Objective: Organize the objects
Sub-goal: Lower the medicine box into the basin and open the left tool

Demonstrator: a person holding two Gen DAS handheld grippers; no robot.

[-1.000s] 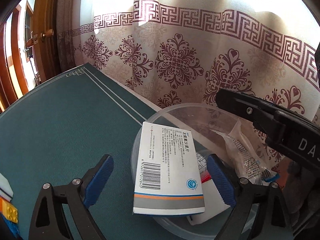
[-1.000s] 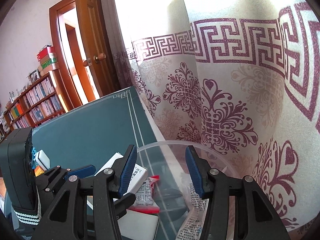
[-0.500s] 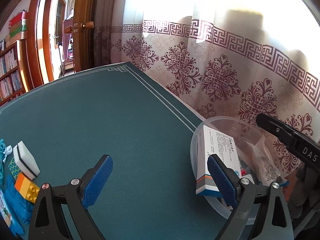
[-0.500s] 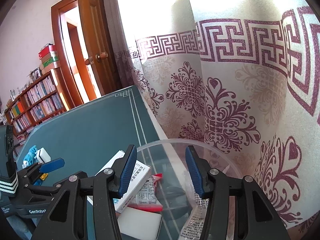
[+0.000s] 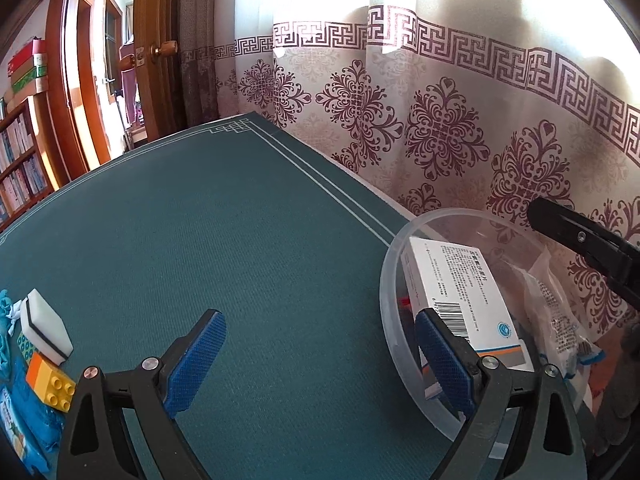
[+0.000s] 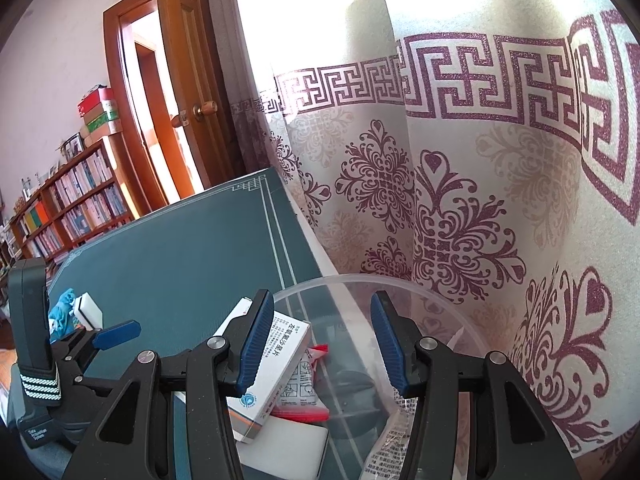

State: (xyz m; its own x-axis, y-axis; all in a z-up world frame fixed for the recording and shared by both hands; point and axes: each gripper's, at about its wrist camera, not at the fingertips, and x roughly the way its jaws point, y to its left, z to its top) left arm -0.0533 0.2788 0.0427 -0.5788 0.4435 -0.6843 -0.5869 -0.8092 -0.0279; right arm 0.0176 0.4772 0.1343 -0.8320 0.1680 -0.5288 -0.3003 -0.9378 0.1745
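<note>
A clear plastic bowl (image 5: 394, 320) stands at the table's right edge by the curtain. A white medicine box (image 5: 460, 292) leans inside it with clear packets (image 5: 560, 320). The box also shows in the right wrist view (image 6: 280, 360), beside a red-edged packet (image 6: 304, 392) and a white flat box (image 6: 288, 448). My left gripper (image 5: 320, 360) is open and empty, just left of the bowl. My right gripper (image 6: 316, 344) is open and empty above the bowl (image 6: 460, 320). At the left lie a white sponge (image 5: 46, 326), an orange-yellow brick (image 5: 50, 386) and blue packets (image 5: 24, 420).
The green table mat (image 5: 200, 240) runs back to a patterned curtain (image 5: 440, 140). A wooden door (image 6: 188, 80) and bookshelves (image 6: 68, 208) stand behind. The left gripper's body (image 6: 36, 340) shows in the right wrist view.
My left gripper has let go of the medicine box, which now leans in the bowl, and has swung left away from it. The right gripper has barely moved.
</note>
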